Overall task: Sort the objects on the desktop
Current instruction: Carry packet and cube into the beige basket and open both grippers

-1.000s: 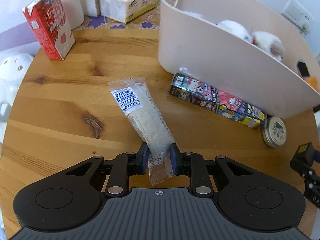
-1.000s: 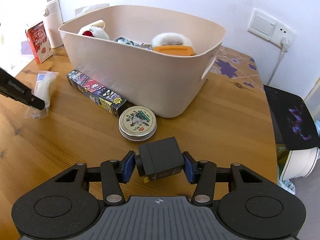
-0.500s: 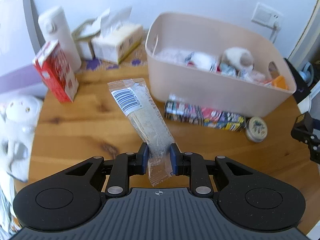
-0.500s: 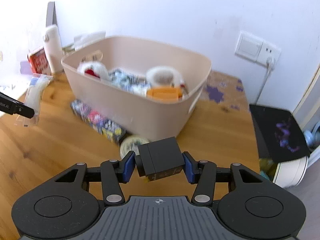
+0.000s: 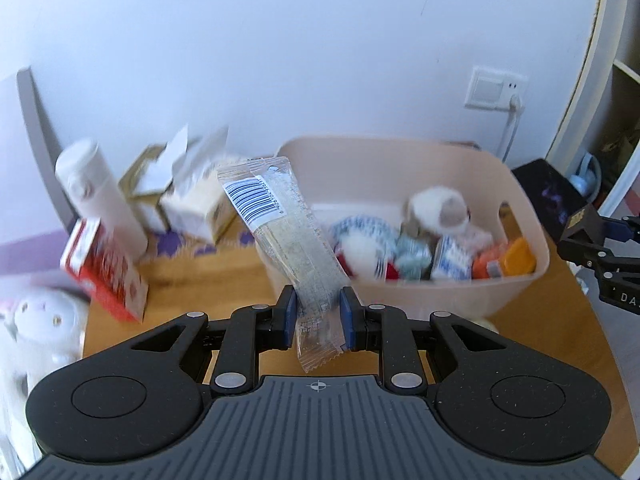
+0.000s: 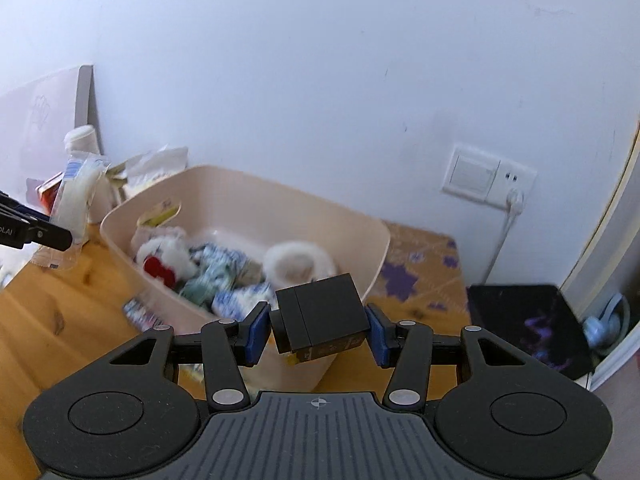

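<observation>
We see the left gripper [image 5: 318, 322] clamped on a snack packet [image 5: 286, 236], raised before the bin [image 5: 516, 280]. Right gripper [image 6: 316, 334] pinches a black box [image 6: 320, 316] over the bin's rim; only the right view shows this.

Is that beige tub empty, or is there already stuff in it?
Not empty. The beige tub already holds plush toys, small packets and an orange item.

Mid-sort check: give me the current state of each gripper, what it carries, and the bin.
left gripper: shut on the snack packet
snack packet: held in the air, tilted
right gripper: shut on the black box
black box: held above the bin's near edge
bin: upright, open-topped, partly filled
</observation>
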Tool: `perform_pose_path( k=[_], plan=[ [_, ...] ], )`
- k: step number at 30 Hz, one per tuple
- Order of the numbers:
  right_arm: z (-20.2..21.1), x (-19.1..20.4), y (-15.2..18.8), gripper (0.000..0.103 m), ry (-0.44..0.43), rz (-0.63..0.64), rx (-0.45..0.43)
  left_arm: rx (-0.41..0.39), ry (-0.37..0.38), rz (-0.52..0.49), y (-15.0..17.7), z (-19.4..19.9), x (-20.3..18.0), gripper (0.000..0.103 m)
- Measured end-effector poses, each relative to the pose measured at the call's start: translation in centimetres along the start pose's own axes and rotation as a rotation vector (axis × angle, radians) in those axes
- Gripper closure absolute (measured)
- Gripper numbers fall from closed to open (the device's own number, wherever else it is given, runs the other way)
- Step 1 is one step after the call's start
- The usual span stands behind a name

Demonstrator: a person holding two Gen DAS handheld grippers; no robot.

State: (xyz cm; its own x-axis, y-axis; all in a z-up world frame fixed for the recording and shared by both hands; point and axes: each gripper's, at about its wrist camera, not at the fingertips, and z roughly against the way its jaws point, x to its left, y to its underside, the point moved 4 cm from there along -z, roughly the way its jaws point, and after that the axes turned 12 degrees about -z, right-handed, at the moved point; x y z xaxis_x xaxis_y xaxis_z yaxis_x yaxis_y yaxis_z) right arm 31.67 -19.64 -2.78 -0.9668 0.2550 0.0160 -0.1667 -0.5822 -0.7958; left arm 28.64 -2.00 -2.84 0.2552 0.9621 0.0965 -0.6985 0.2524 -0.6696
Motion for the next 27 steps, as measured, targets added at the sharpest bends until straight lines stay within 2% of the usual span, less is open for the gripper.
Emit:
perform_pose_path(
  k=[7,12,18,23,27],
  plan=[
    [-1.6,0.4,-2.9,0.055,0.006,0.000,-0.038,-0.049,-0.015,-0.024,-4.0,-1.5,-0.1,0.080],
    [-2.9,1.5,-4.1,0.055,-0.007,0.027,-0.039,-0.038,-0.017,-0.075,-5.8,-4.1,-1.5,0.080],
    [-5.4,2.1,-4.7,0.055,-0.014,0.046,-0.016,0.013,-0.020,-0.141,-6.4,-7.6,-3.4,0.080],
    [-7.8,2.4,-4.5,0.055,-0.018,0.067,0.034,0.083,-0.004,-0.119,-5.6,-9.8,-3.9,0.080],
    [-9.4,2.8,-3.9,0.055,-0.023,0.077,0.087,0.105,-0.007,-0.112,-5.2,-10.7,-4.1,0.080]
  ],
)
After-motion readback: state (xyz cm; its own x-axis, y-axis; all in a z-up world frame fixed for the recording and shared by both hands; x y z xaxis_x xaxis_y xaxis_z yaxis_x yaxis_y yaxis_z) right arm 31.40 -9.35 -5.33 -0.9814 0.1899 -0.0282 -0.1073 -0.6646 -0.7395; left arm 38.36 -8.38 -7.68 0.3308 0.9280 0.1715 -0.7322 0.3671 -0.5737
